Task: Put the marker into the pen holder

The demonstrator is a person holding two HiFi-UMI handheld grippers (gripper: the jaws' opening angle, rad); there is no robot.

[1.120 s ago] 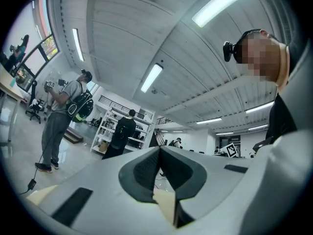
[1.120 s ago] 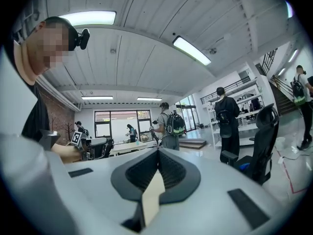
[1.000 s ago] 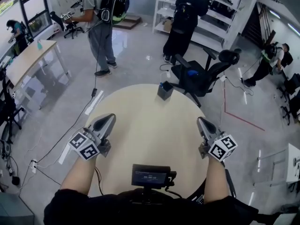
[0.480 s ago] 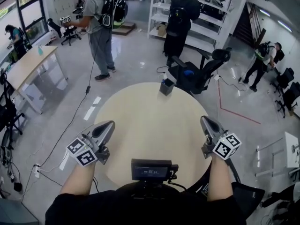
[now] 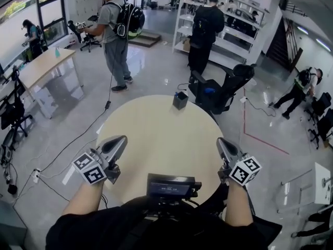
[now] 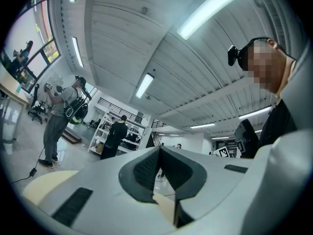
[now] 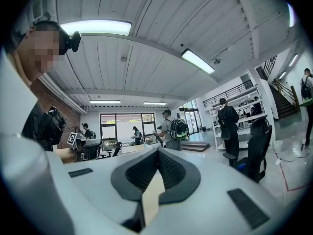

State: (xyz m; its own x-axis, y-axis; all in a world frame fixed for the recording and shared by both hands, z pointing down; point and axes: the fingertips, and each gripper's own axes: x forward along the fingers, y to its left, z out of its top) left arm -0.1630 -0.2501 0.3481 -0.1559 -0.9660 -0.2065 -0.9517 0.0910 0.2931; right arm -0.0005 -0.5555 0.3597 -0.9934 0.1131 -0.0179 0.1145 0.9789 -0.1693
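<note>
Head view: pen holder (image 5: pixel 180 100) at far edge of table (image 5: pixel 156 134), slightly nearer right gripper (image 5: pixel 221 141) than left gripper (image 5: pixel 122 138). Both jaws closed, empty; no marker visible.

Head cam: on the person's head, facing forward and steeply down over the round table (image 5: pixel 156 134). The left gripper (image 5: pixel 120 140) and right gripper (image 5: pixel 221 141) sit close, low in frame on either side.

Left gripper cam: rides that gripper and looks along its jaws, pitched up. Mostly ceiling (image 6: pixel 146 43), with its own jaws filling the bottom.

Right gripper cam: same setup, mirrored.

All three share the white shelving (image 5: pixel 229 35) and the person in black (image 5: pixel 204 33) at it, far off in each. The wearer (image 6: pixel 279 124) shows at the inner edge of both gripper views.
</note>
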